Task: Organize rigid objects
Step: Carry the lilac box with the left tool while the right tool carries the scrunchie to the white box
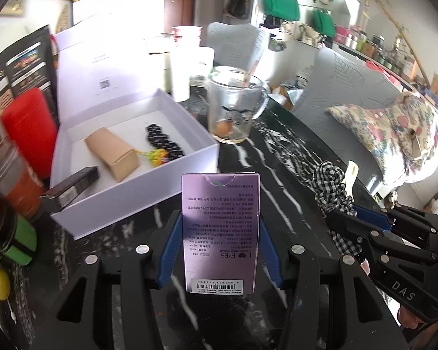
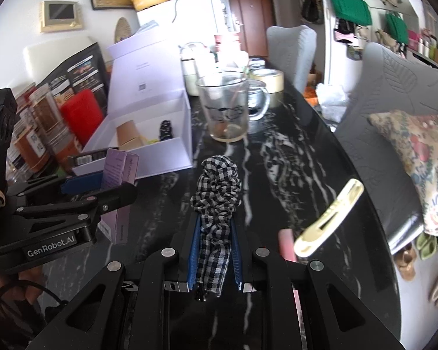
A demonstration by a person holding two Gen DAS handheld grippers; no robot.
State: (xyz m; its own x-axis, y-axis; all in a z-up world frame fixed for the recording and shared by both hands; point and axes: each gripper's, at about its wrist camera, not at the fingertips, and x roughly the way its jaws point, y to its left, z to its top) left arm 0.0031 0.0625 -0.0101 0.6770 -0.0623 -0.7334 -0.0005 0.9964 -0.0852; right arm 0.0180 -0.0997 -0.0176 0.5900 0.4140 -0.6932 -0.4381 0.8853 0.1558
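Grip on both sides is firm as I read it. My left gripper [image 1: 220, 233] is angled downward over the black marbled table [image 1: 277, 157], its blue pads closed on the sides of a purple box [image 1: 221, 230] that stands upright between them, barcode end toward the camera. The landmark I work from is the open white box [image 1: 137, 192], lid propped up behind it. The purple box hangs just in front of that white box's near wall, above the tabletop and not touching it.

My right gripper [image 2: 214, 233] also tips downward, jaws narrow and pinched on a black-and-white checked scrunchie [image 2: 216, 192], which bunches out beyond the fingertips. It sits to the right of the white box, near its front corner. In the left wrist view the right gripper shows at the right edge, tilted toward the white box.

Inside the white box lie a tan carton [image 1: 112, 153], a dark patterned scrunchie [image 1: 163, 143] and a small yellow-green item I cannot identify. A slim black carton [image 1: 70, 188] rests across its near left corner. A glass mug [image 1: 233, 108] stands just right of the white box's far corner. A cream hair clip [image 2: 328, 218] lies well to the right, near the table edge.
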